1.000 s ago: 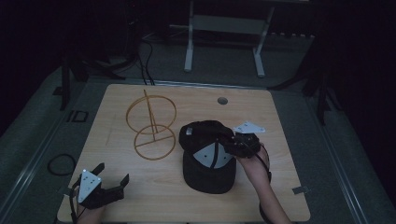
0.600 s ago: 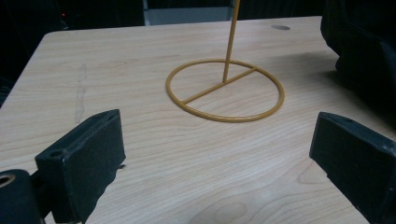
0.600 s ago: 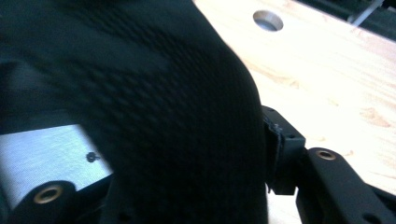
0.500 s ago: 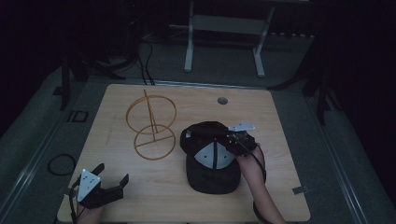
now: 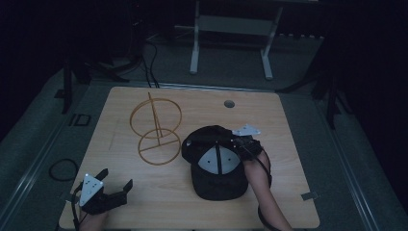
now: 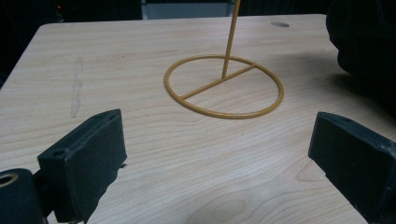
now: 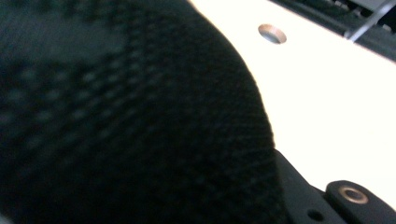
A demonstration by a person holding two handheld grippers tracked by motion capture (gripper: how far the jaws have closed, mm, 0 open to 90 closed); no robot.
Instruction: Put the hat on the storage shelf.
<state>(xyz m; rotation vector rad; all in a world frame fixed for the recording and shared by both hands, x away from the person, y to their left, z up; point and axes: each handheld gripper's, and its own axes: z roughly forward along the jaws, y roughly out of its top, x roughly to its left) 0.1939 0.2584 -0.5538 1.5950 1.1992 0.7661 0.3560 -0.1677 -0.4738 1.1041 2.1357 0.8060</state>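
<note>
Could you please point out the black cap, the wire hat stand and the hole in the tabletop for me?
cap (image 5: pixel 219 185), high view, on the brim.
wire hat stand (image 6: pixel 224 113), left gripper view, on the near rim of its base ring.
hole in the tabletop (image 5: pixel 229 103), high view, on its centre.

Your left claw (image 5: pixel 115 190) sits low at the near-left corner of the desk (image 5: pixel 288 144), jaws spread wide with nothing between them – grey plate on top, hand just under it at the edge. Your right forearm (image 5: pixel 262 192) runs up from the near edge; the right claw (image 5: pixel 226 144) has just been closing and is clamped on the black cap (image 5: pixel 216 178) – plate tilted up.
</note>
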